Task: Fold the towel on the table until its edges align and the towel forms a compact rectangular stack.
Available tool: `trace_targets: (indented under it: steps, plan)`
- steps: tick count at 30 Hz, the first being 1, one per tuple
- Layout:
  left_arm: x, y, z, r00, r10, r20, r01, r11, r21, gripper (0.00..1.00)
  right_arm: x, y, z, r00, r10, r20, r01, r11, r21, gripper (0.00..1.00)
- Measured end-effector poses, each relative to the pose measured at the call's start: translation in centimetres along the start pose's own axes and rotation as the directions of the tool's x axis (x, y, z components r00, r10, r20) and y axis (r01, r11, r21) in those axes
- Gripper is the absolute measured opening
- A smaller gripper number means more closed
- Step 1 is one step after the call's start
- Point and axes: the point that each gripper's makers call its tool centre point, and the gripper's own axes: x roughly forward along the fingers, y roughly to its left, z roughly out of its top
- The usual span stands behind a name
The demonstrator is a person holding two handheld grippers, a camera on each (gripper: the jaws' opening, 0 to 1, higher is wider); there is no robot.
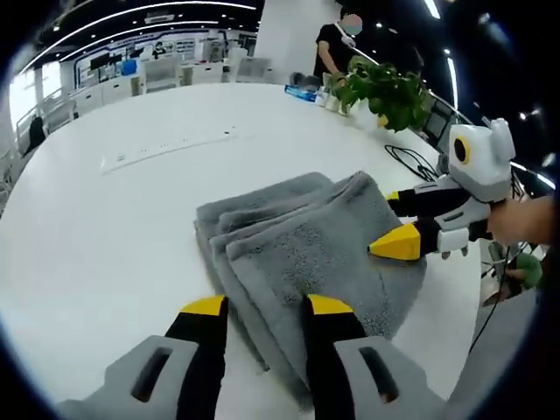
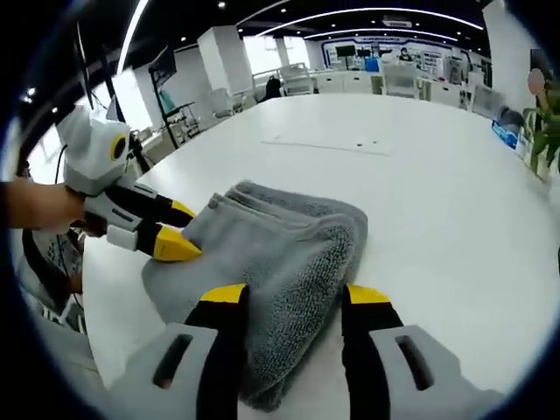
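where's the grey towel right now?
The folded grey terry towel lies on the white table, straight ahead of both grippers in both gripper views, each gripper's yellow-tipped jaws at its edge.

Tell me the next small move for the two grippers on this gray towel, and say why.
Probably close both grippers and carry that edge over for another fold. The towel lies in loose, stepped layers whose edges don't line up, so it isn't a compact rectangle yet. The left gripper and the right gripper stand open, straddling the towel's edges on the white table.
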Motion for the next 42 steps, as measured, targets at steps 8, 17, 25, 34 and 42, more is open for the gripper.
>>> trace_targets:
  steps: [8,17,25,34,42]
  plan:
    - [-1.6,0.0,1.8,0.995,0.003,0.096,-0.003,1.000,0.005,0.48,-1.5,1.5,1.7,0.996,0.053,0.072,-0.046,0.995,-0.094,0.51]
    - [-3.2,0.9,2.1,0.987,0.060,0.150,-0.065,0.997,0.034,0.65,-3.1,4.4,1.6,0.992,0.091,0.083,-0.075,0.982,-0.176,0.65]
    - [-5.1,1.2,2.6,0.972,0.108,0.210,-0.126,0.989,0.073,0.76,-5.0,5.2,2.0,0.989,0.085,0.118,-0.061,0.979,-0.195,0.78]
    - [-8.0,1.0,3.9,0.935,0.148,0.321,-0.173,0.984,0.051,0.78,-8.3,6.4,2.4,0.976,0.083,0.200,-0.044,0.980,-0.193,0.85]
    - [-9.5,-0.6,2.8,0.937,0.131,0.324,-0.170,0.981,0.094,0.76,-10.5,7.4,1.1,0.974,0.076,0.212,-0.033,0.980,-0.196,0.84]
